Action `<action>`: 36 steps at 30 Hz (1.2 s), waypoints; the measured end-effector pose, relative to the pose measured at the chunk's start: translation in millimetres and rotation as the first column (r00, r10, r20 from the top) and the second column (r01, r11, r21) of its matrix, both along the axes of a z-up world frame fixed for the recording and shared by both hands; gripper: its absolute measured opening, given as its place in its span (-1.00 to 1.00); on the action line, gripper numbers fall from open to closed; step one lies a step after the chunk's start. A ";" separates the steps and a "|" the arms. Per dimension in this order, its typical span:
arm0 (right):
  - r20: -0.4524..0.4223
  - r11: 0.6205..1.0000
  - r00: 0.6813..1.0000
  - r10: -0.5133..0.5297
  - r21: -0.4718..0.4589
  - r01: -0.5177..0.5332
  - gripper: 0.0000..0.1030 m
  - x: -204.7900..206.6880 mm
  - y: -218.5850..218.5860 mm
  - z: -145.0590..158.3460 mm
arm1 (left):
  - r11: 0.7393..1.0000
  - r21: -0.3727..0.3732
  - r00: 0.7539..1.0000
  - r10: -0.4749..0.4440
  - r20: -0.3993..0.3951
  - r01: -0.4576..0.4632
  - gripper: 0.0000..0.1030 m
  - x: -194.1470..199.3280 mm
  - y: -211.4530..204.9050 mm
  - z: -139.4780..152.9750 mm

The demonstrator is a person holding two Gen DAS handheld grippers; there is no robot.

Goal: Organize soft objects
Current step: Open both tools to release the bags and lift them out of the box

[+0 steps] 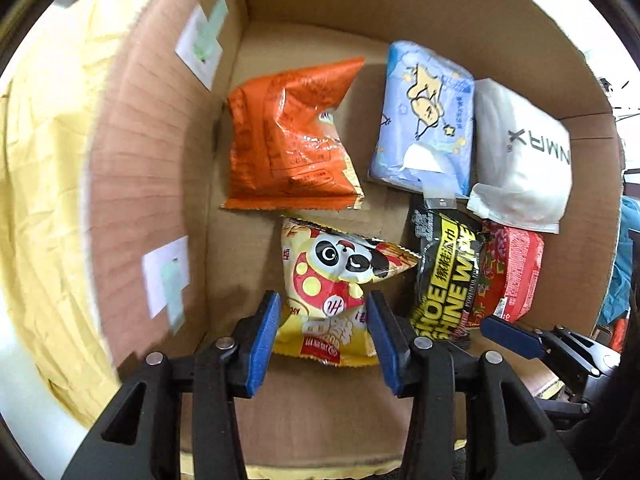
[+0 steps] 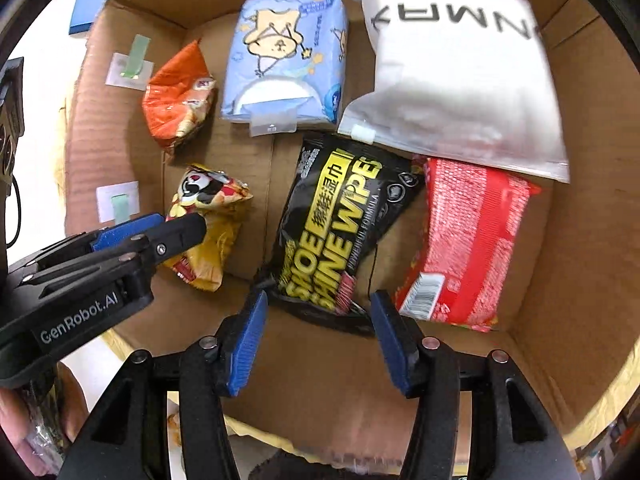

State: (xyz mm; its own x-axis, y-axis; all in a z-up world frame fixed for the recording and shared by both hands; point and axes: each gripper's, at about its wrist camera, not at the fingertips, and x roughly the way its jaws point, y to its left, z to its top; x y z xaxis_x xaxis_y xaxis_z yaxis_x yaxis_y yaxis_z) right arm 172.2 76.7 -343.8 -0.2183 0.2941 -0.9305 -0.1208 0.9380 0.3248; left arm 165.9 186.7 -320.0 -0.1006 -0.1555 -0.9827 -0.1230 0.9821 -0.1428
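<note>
1. Overall, a cardboard box (image 2: 580, 240) carries every soft pack on its floor; two white labels with green tape sit on its left wall.
2. White zip pouch (image 2: 456, 76) fills the far right corner, its lower edge overlapping the red pack.
3. Red pack (image 2: 472, 240) lies against the right wall at the near side, touching the black pack.
4. Black shoe-wipes pack (image 2: 340, 232) lies mid-floor, tilted, its near end between the right gripper's fingers.
5. Blue tissue pack (image 2: 284, 56) lies against the far wall, just beside the white pouch.
6. Orange snack bag (image 1: 288, 136) sits in the far left corner, crumpled.
7. Yellow panda snack bag (image 1: 332, 288) lies near the left wall, in front of the orange bag.
8. Left gripper (image 1: 322, 332) is clenched onto the panda bag's near end, both blue pads pressing its sides.
9. Right gripper (image 2: 316, 340) is released, jaws spread wide over the box floor, straddling the black pack's corner.
</note>
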 end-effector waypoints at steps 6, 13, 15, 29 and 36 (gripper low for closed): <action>0.098 0.997 0.995 0.004 -0.075 0.003 0.11 -1.0 -12.0 28.4 | 0.999 0.044 0.996 -0.002 0.084 -0.002 -0.18 -5.6 -11.1 32.2; 0.193 0.988 0.981 -0.028 -0.145 0.056 0.23 -5.8 -34.1 53.1 | 0.997 0.076 0.984 -0.018 0.176 0.004 -0.02 -27.3 -25.6 70.7; 0.209 0.986 0.977 -0.048 -0.148 0.080 0.33 -6.7 -45.0 55.4 | 0.997 0.077 0.980 -0.014 0.197 -0.001 -0.01 -30.6 -27.6 77.2; 0.311 0.969 0.946 -0.095 -0.189 0.159 1.00 -51.7 -66.2 90.8 | 0.993 0.114 0.962 -0.027 0.273 -0.005 0.79 -47.1 -12.9 74.6; 0.362 0.967 0.926 -0.107 -0.177 0.181 1.00 -65.8 -73.6 117.2 | 0.993 0.115 0.946 -0.010 0.323 -0.029 0.79 -62.5 -13.5 102.5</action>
